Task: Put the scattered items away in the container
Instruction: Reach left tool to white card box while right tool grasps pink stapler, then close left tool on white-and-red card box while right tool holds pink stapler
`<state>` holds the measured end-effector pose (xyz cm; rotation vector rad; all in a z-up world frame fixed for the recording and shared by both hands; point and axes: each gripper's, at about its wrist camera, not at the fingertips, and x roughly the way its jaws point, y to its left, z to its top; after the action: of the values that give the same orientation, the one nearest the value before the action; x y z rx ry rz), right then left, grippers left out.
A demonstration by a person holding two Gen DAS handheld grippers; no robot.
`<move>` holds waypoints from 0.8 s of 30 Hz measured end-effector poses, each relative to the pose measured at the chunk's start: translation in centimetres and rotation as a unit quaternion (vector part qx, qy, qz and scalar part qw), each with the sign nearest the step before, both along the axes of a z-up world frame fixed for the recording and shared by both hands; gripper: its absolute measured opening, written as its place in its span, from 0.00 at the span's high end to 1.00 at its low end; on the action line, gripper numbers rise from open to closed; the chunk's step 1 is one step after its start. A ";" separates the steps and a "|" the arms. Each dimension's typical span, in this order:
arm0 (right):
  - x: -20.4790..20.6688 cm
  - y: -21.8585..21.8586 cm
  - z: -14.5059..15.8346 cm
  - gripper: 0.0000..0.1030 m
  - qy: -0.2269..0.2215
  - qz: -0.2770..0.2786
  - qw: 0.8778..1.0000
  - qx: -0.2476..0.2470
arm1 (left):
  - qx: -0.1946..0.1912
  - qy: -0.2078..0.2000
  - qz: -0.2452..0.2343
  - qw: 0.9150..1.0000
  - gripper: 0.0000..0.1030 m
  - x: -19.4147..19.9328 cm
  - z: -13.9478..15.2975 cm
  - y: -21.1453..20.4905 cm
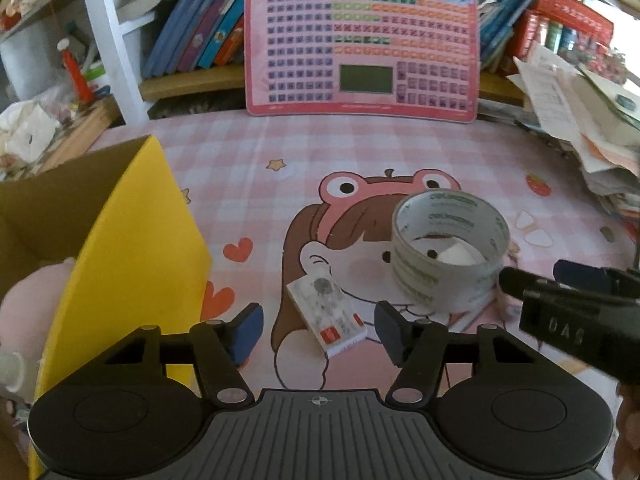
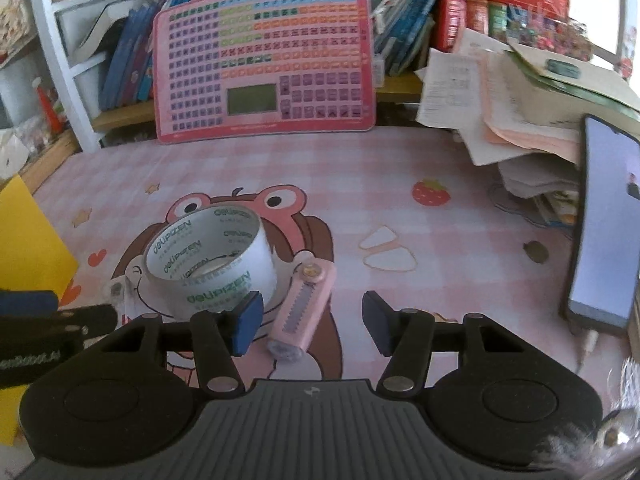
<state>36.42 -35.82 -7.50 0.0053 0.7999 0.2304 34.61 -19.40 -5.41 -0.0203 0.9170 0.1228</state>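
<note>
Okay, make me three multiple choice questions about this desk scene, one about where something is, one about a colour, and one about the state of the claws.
1. Where does the white eraser lie in the left wrist view?
A. Inside the box
B. On the mat, in front of the open left claw
C. On the bookshelf

2. What colour is the box on the left?
A. Yellow
B. Green
C. Blue

3. What does the right claw hold?
A. The tape roll
B. The pink utility knife
C. Nothing; it is open

Answers: 1 B, the eraser sits on the mat ahead of the fingers. 2 A, its outer wall is yellow. 3 C, the fingers stand apart around empty space.
</note>
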 end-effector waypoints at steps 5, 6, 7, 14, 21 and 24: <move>1.3 0.3 -1.1 0.50 0.004 0.007 1.000 -0.014 | -0.005 0.006 0.017 1.000 0.47 1.3 -0.9 0.2; 1.4 0.3 -1.4 0.50 0.006 0.009 1.000 -0.017 | -0.006 0.009 0.018 1.000 0.48 1.6 -1.2 0.2; 1.5 0.3 -1.6 0.52 0.008 0.013 1.000 -0.020 | -0.006 0.011 0.020 1.000 0.48 1.8 -1.4 0.2; 0.6 -0.5 -2.0 0.76 -0.014 0.058 0.997 -0.052 | 0.007 0.012 0.014 1.000 0.56 2.0 -2.5 -0.1; 1.3 -0.6 -2.2 0.71 -0.020 0.043 0.998 -0.048 | -0.008 0.019 0.012 1.000 0.61 2.2 -2.4 0.2; 1.7 -0.8 -2.1 0.69 -0.012 0.042 0.998 -0.041 | -0.010 0.017 0.010 1.000 0.66 2.2 -2.5 0.1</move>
<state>38.14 -36.65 -9.59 -0.1076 0.7864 0.2776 36.82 -19.33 -7.87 -0.0467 0.9524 0.1328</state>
